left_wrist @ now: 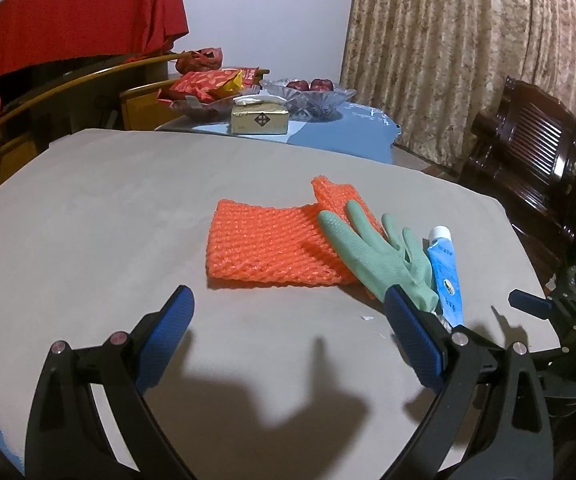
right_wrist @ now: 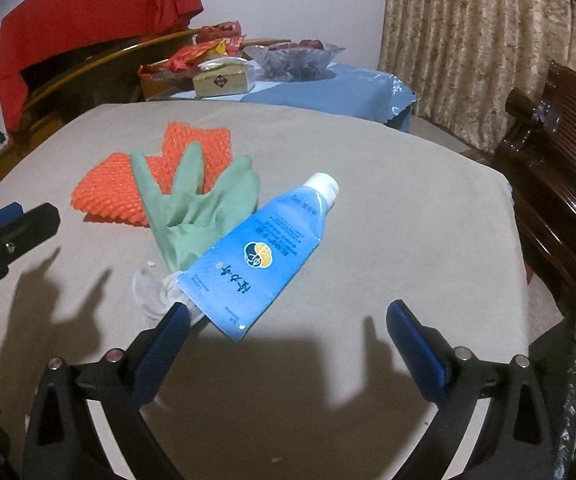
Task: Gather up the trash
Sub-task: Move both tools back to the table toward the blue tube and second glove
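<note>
Right wrist: glove (right_wrist: 192, 216) overlaps foam net (right_wrist: 116, 196).

A gold tissue box (left_wrist: 260, 119) stands on a blue cloth (left_wrist: 339, 132) beyond the grey bench (left_wrist: 128, 208). Behind it sit red snack bags (left_wrist: 208, 82) and a glass bowl (left_wrist: 307, 94) of apples. Red fabric (left_wrist: 72, 28) hangs at left; a patterned curtain (left_wrist: 467, 52) and dark wooden chair (left_wrist: 527, 148) stand right.

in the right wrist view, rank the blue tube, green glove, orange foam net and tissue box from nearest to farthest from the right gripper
1. blue tube, right ahead of the right gripper
2. green glove, behind-left
3. orange foam net, farther left
4. tissue box, on the far table
</note>
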Demonstrator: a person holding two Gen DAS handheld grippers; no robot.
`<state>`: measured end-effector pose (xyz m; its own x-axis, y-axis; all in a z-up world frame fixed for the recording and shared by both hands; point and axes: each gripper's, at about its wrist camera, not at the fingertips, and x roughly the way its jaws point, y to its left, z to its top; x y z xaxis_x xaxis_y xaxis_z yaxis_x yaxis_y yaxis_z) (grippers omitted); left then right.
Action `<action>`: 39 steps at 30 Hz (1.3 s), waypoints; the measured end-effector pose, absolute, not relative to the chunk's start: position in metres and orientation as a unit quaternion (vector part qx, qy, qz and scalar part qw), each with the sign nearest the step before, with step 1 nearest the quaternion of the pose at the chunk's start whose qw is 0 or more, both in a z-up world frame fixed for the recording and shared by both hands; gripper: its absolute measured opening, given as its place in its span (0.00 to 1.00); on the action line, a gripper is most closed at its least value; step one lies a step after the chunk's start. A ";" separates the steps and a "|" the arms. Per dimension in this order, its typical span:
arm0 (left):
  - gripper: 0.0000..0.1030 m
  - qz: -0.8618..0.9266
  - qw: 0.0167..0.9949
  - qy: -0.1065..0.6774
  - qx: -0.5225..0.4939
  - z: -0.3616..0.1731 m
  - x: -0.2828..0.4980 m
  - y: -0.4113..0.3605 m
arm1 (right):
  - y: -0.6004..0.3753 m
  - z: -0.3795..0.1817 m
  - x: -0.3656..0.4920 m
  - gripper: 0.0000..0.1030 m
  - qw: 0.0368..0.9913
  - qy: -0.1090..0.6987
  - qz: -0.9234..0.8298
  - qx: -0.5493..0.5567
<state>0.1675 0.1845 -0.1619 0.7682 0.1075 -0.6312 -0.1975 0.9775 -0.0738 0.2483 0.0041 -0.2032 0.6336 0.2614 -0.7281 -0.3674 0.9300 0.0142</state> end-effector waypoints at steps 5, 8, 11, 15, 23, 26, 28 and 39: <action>0.91 0.079 0.938 0.332 -0.068 -0.163 0.169 0.183 | -0.005 -0.207 0.253 0.94 0.903 0.395 0.153 -0.071; 0.91 0.078 0.938 0.332 -0.068 -0.164 0.170 0.181 | -0.018 -0.206 0.257 0.94 0.906 0.395 0.138 -0.062; 0.91 0.077 0.937 0.333 -0.069 -0.165 0.171 0.179 | -0.033 -0.203 0.263 0.94 0.910 0.395 0.115 -0.060; 0.91 0.080 0.937 0.333 -0.071 -0.166 0.172 0.179 | -0.033 -0.198 0.264 0.94 0.911 0.387 0.128 -0.051; 0.91 0.086 0.936 0.333 -0.071 -0.166 0.173 0.181 | 0.005 -0.196 0.261 0.94 0.905 0.385 0.175 -0.046; 0.91 0.088 0.936 0.333 -0.074 -0.167 0.175 0.183 | 0.013 -0.196 0.264 0.94 0.904 0.385 0.179 -0.049; 0.91 0.088 0.935 0.335 -0.076 -0.168 0.176 0.185 | 0.016 -0.198 0.266 0.94 0.903 0.388 0.176 -0.056; 0.91 0.079 0.935 0.337 -0.077 -0.172 0.179 0.183 | -0.015 -0.210 0.271 0.94 0.901 0.410 0.132 -0.057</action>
<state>0.1791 0.1830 -0.1716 0.7597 0.0962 -0.6432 -0.2002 0.9756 -0.0905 0.2713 -0.0152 -0.2096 0.6284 0.1900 -0.7543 -0.2839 0.9588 0.0049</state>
